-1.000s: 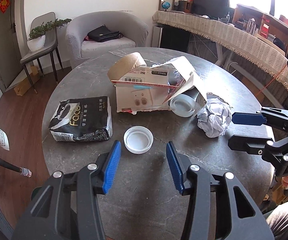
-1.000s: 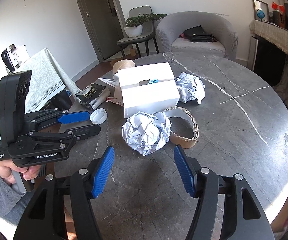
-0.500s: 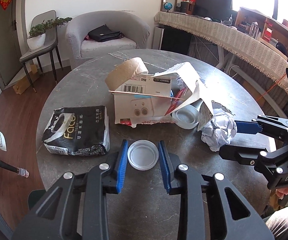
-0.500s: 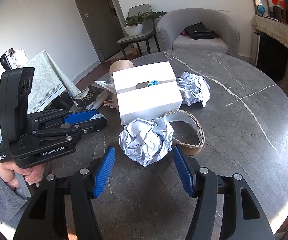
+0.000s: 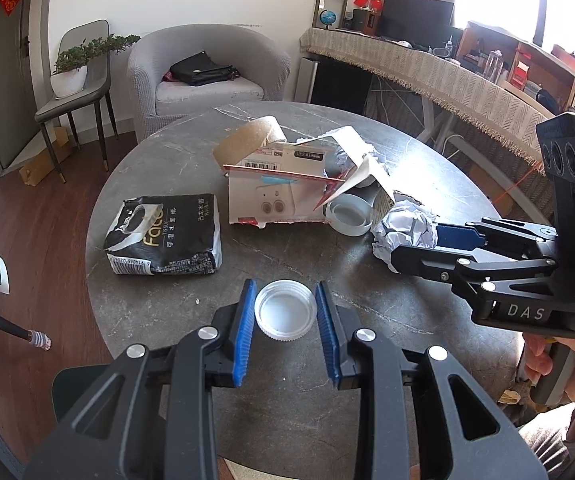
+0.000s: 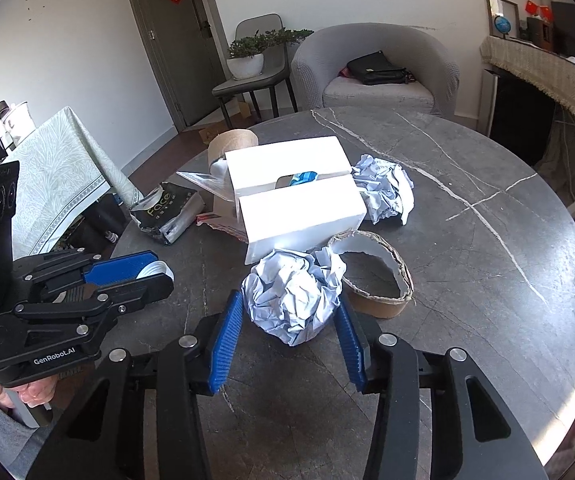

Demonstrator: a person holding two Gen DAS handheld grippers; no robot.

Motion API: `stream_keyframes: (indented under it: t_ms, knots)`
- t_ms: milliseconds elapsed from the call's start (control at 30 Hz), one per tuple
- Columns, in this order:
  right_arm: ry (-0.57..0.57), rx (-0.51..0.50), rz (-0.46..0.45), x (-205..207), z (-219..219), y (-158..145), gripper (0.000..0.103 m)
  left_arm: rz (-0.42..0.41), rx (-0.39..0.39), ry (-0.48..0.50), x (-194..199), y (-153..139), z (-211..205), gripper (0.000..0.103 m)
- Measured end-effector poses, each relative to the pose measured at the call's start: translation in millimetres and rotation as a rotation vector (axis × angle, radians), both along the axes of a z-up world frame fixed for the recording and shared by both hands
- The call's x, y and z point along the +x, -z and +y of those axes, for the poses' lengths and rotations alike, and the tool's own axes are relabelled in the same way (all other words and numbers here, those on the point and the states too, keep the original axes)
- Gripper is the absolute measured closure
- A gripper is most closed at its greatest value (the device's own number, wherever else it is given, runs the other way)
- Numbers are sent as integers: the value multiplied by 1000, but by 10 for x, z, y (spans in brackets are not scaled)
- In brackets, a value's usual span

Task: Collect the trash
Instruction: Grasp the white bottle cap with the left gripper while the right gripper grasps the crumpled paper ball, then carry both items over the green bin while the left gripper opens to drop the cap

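Observation:
A white plastic lid [image 5: 285, 314] lies on the round grey table [image 5: 287, 396] between the blue pads of my left gripper [image 5: 286, 316]; the pads touch its rim on both sides. A crumpled paper ball [image 6: 293, 294] sits between the pads of my right gripper [image 6: 291, 320], which has closed on its sides. The ball also shows in the left wrist view [image 5: 405, 228]. The left gripper and lid [image 6: 155, 270] show in the right wrist view.
A torn white carton [image 5: 283, 196], a black tissue pack [image 5: 165, 236], a tape roll [image 5: 347, 218], a cardboard ring [image 6: 371, 280], a second paper ball [image 6: 385, 192] and a brown roll [image 5: 251, 142] lie mid-table. An armchair [image 5: 207, 80] and chair [image 5: 75, 92] stand behind.
Both grippers moved forward and narrowed. The left pads closed from wide open onto the lid. The right pads closed in around the paper ball.

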State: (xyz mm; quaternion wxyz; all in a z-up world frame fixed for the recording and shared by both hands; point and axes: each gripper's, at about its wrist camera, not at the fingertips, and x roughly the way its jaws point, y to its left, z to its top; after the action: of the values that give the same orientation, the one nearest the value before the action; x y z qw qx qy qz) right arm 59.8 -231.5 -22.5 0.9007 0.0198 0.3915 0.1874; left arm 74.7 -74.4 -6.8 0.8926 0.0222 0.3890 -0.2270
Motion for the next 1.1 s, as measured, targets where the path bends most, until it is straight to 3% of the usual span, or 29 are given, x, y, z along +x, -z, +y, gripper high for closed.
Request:
stream_keyframes:
  t_ms: [333, 600, 867, 1100]
  knots:
    - [-18, 9, -38, -227, 27, -165, 57, -19, -31, -57, -156, -102, 364, 70]
    - [-114, 30, -74, -236, 510, -302, 57, -18, -23, -180, -236, -98, 892, 71]
    - [-206, 55, -66, -143, 1141, -295, 57, 44, 13, -288, -242, 123, 1473, 70]
    - [-304, 63, -56, -108, 1711, -282, 57, 138, 64, -367, -313, 506, 2071, 71]
